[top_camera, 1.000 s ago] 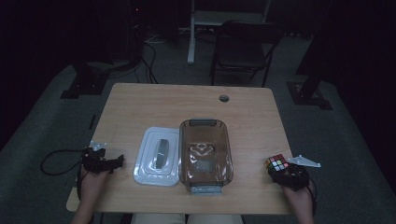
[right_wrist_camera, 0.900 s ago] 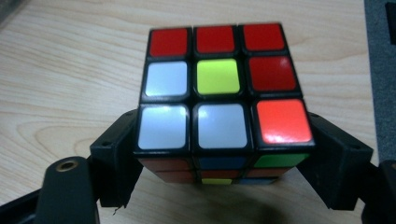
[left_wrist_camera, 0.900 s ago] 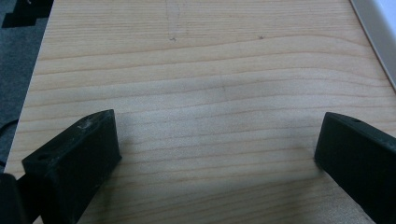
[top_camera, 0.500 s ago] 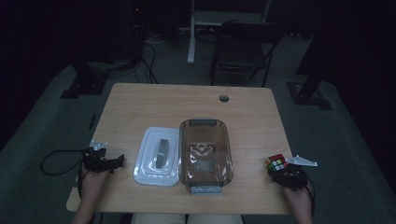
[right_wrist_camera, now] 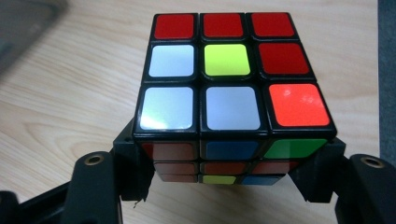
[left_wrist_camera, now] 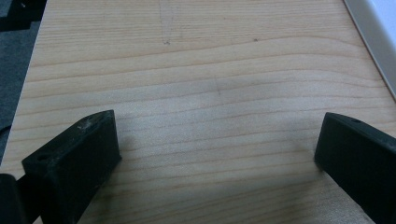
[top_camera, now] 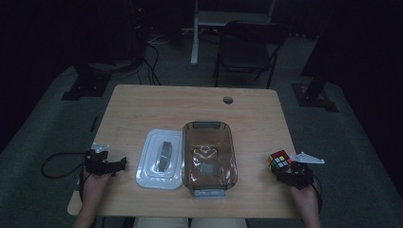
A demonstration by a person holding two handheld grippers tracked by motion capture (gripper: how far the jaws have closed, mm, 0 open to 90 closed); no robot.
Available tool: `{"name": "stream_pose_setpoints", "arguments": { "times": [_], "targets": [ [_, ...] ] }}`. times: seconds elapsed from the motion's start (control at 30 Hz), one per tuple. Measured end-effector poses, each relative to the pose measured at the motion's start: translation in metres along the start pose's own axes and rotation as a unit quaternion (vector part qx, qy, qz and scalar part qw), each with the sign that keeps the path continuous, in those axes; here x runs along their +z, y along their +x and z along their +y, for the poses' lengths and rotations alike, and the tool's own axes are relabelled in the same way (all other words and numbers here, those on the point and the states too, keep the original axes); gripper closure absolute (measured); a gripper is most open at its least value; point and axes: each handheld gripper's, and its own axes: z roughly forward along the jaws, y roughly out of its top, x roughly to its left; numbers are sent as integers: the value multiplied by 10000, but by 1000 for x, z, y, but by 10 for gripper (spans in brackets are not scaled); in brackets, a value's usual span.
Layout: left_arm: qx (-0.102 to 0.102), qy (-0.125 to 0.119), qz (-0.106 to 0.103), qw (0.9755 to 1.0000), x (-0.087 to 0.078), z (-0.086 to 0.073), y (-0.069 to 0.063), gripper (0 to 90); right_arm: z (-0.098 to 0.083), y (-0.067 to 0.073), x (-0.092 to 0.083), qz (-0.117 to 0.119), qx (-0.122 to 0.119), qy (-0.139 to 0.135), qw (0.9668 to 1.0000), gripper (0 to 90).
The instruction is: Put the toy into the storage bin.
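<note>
Right gripper view: cube (right_wrist_camera: 232, 88) between claw (right_wrist_camera: 229, 179) jaws.

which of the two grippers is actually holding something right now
The right gripper: its jaws are clamped on the sides of the puzzle cube at the table's right edge. The left gripper stands wide open over bare wood, with nothing between its jaws.

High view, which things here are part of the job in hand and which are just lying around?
In the job:
- puzzle cube, clamped in the right gripper
- likely the open brown container and its clear lid beside it

Lying about:
- left gripper, open over bare table
- chair behind
</note>
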Motion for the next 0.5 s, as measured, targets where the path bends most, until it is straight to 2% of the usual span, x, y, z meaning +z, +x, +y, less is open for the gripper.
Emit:
{"name": "stream_pose_setpoints", "arguments": {
  "times": [0.2,0.5],
  "targets": [
    [-6,-5,-2,10000,0,0,0,6,13,6,-8,134,-144,-111,9997,339],
    [3,-3,1,10000,0,0,0,6,38,19,-25,448,-410,-330,9976,339]
  ]
}}
